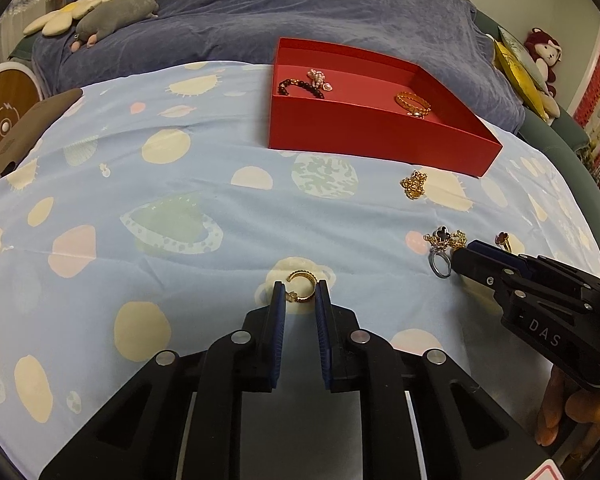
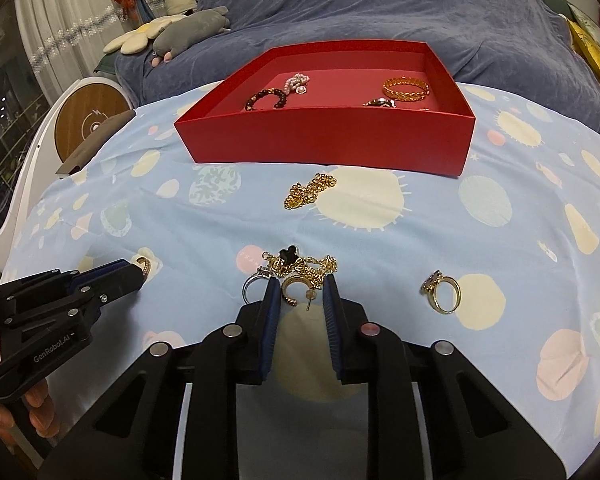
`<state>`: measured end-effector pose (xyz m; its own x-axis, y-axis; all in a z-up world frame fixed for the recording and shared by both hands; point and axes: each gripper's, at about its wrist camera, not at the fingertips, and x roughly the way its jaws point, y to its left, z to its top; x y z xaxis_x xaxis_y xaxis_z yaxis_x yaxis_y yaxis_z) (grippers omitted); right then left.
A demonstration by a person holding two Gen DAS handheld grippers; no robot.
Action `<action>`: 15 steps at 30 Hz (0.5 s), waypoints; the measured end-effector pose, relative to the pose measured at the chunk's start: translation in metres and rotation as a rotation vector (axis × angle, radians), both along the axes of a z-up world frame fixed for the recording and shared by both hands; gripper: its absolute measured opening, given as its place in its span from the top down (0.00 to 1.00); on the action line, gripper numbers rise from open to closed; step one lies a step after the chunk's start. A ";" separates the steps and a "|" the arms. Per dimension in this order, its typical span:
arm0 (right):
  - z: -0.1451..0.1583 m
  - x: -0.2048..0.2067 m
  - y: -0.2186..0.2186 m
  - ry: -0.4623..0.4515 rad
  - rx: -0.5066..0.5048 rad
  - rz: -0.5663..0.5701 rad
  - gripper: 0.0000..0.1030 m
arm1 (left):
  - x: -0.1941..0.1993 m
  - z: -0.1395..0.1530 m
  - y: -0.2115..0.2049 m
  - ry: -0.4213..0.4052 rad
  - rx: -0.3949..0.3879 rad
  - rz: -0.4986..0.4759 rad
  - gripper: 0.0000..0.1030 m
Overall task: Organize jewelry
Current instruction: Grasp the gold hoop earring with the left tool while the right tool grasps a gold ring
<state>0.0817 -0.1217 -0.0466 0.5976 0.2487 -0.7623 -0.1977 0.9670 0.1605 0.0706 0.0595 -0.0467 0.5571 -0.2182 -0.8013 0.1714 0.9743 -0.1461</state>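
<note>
The open gold ring (image 1: 300, 288) lay on the bed sheet (image 1: 180, 200), on the near side of the red box (image 1: 380, 136), directly between the fingers of the left claw (image 1: 301, 292), which was parted and not yet clenched on it. Its gap was turned left, its band lying flat. The right claw (image 2: 300, 292), likewise parted, straddled a gold hoop earring (image 2: 296, 290), its post pointing toward the claw.

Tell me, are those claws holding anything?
No. The left claw is open around an open gold band ring; the right claw is open around a gold hoop earring.
</note>
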 end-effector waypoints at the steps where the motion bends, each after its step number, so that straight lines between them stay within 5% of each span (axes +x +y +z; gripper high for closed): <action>1: 0.000 0.000 0.000 0.000 -0.003 0.002 0.83 | 0.000 0.000 0.000 0.001 -0.002 0.001 0.87; 15: 0.016 -0.015 -0.012 -0.020 0.031 0.001 0.83 | 0.006 0.000 -0.001 -0.017 0.014 0.028 0.84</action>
